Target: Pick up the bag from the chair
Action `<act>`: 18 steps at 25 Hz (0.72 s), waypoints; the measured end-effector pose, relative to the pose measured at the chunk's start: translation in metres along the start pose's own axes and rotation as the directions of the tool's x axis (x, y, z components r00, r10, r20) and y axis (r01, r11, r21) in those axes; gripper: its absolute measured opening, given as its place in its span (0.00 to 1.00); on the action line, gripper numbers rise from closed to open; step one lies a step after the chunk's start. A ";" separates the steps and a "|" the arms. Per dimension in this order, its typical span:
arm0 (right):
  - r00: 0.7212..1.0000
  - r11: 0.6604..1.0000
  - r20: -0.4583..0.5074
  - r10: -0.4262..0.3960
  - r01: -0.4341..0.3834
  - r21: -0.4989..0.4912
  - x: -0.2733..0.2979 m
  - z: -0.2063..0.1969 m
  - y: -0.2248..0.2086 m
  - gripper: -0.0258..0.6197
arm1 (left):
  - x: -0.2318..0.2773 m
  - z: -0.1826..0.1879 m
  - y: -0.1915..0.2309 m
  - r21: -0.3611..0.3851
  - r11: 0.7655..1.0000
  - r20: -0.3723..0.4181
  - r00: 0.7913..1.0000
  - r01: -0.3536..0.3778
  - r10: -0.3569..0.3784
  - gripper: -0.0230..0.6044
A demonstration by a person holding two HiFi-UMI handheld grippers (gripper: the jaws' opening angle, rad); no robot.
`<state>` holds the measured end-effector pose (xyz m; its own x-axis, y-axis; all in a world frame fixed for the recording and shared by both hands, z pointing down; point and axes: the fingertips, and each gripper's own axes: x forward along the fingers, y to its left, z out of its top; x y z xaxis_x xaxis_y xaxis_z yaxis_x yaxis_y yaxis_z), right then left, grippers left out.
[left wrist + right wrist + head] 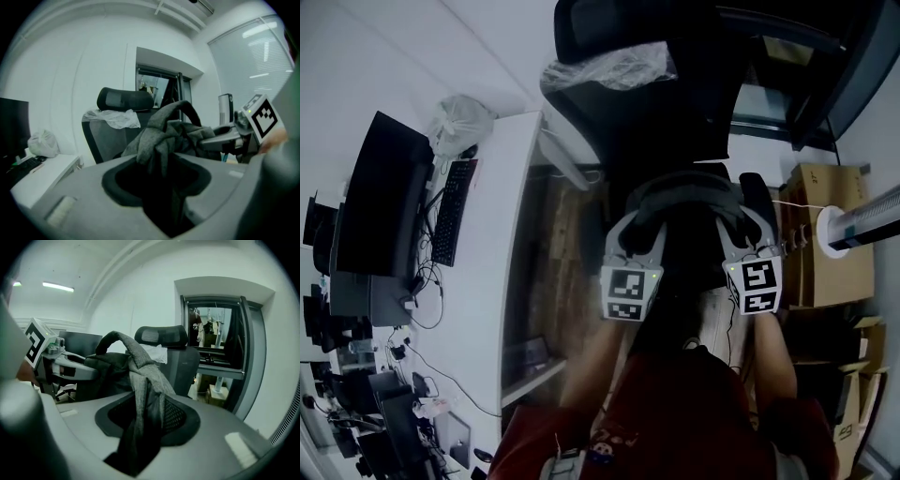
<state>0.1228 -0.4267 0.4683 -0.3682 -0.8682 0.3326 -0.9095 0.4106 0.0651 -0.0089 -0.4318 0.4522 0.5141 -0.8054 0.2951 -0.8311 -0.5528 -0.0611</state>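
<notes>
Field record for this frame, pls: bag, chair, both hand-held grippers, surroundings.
bag: dark grey fabric bag, held up between both grippers, in front of the chair
left hand-held gripper: shut on bunched bag fabric
right hand-held gripper: shut on a fold of bag fabric
chair: black mesh-back office chair, crumpled clear plastic sheet draped over its upper backrest
left side: white desk with black keyboard, dark monitor, white plastic bag
right side: brown cardboard boxes
bag-seat contact: cannot tell
</notes>
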 end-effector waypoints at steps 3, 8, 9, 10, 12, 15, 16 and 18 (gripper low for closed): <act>1.000 1.000 0.008 0.005 -0.005 -0.002 -0.040 -0.011 0.013 0.26 | -0.033 -0.006 -0.028 0.009 1.000 0.003 1.000 -0.009 0.009 0.31; 1.000 1.000 0.015 0.019 -0.018 -0.020 -0.097 -0.021 0.034 0.26 | -0.085 -0.013 -0.067 -0.002 1.000 0.016 1.000 -0.024 0.024 0.31; 1.000 1.000 0.013 0.024 -0.024 -0.021 -0.107 -0.022 0.038 0.26 | -0.095 -0.014 -0.073 -0.005 1.000 0.020 0.999 -0.025 0.025 0.31; 1.000 0.999 0.010 0.030 -0.030 -0.020 -0.117 -0.024 0.042 0.26 | -0.104 -0.017 -0.079 -0.008 1.000 0.023 0.999 -0.027 0.027 0.31; 0.999 0.999 0.004 0.036 -0.036 -0.022 -0.137 -0.028 0.051 0.26 | -0.121 -0.020 -0.090 -0.011 0.999 0.026 0.999 -0.033 0.033 0.31; 0.999 0.999 0.010 0.040 -0.040 -0.028 -0.162 -0.033 0.062 0.26 | -0.146 -0.022 -0.107 -0.009 0.999 0.027 0.999 -0.035 0.036 0.31; 0.999 0.999 0.010 0.042 -0.042 -0.025 -0.169 -0.035 0.065 0.26 | -0.153 -0.023 -0.111 -0.008 0.999 0.026 0.999 -0.037 0.037 0.31; 0.999 0.999 0.011 0.047 -0.047 -0.020 -0.180 -0.040 0.071 0.26 | -0.164 -0.026 -0.119 -0.004 0.999 0.023 0.999 -0.043 0.043 0.31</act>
<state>0.1320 -0.2302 0.4509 -0.4128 -0.8507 0.3254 -0.8871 0.4565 0.0683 0.0003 -0.2287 0.4358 0.4824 -0.8333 0.2701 -0.8534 -0.5165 -0.0695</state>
